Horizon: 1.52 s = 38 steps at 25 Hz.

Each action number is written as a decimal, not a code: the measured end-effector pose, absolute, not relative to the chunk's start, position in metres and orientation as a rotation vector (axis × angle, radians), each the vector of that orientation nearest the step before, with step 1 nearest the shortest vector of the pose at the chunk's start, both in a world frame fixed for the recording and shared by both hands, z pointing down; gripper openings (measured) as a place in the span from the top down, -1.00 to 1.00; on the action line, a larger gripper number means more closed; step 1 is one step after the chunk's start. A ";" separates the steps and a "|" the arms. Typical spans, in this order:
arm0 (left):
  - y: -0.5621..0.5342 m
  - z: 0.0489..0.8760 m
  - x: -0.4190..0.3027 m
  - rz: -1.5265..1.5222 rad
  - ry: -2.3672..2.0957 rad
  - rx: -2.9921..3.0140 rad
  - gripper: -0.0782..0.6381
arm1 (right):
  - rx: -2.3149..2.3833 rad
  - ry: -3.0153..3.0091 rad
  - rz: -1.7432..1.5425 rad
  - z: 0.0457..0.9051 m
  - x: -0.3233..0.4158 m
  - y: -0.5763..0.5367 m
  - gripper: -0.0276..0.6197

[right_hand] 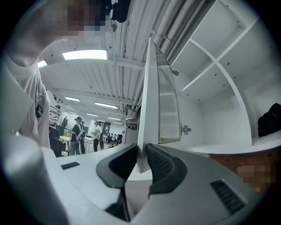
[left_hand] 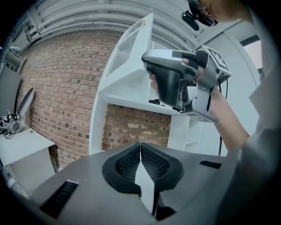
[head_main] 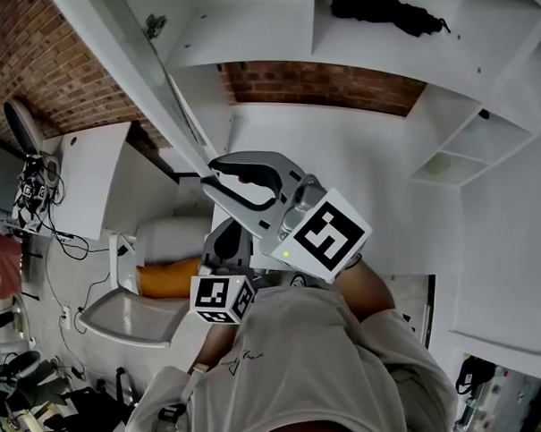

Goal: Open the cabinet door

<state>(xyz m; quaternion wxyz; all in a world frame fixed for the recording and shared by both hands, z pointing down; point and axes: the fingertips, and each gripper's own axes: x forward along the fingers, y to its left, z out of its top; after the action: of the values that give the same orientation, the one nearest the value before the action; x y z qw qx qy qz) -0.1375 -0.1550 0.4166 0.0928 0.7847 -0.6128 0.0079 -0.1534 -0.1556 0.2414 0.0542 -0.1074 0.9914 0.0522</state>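
The white cabinet door (head_main: 126, 48) with a ribbed glass pane (right_hand: 167, 105) stands swung out from the cabinet. Its lower corner sits between the pads of my right gripper (right_hand: 141, 160), which is shut on the door's edge. From above, that gripper (head_main: 210, 174) reaches to the left onto the door's end. In the left gripper view the same door (left_hand: 127, 57) shows with the right gripper's fingers (left_hand: 169, 83) against it. My left gripper (left_hand: 140, 147) is shut with nothing in it. It hangs lower, under the right one, pointing at the brick wall.
Open white shelves (head_main: 470, 148) run to the right, and a black thing (head_main: 387, 10) lies on the upper shelf. A brick wall (head_main: 321, 86) backs the cabinet. Below left are a white desk (head_main: 89, 176) and an orange thing (head_main: 165, 279). People (right_hand: 79, 132) stand far off.
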 end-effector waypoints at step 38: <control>-0.130 0.414 -0.201 -0.014 -1.991 2.189 0.73 | -0.106 2.995 0.153 0.240 -0.212 -0.120 0.67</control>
<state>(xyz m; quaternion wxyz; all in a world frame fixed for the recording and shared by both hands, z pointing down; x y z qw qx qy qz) -0.2010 -0.1305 0.4144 0.0911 0.7366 -0.6701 -0.0049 -0.2124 -0.1199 0.2400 0.0704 -0.0354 0.9956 0.0509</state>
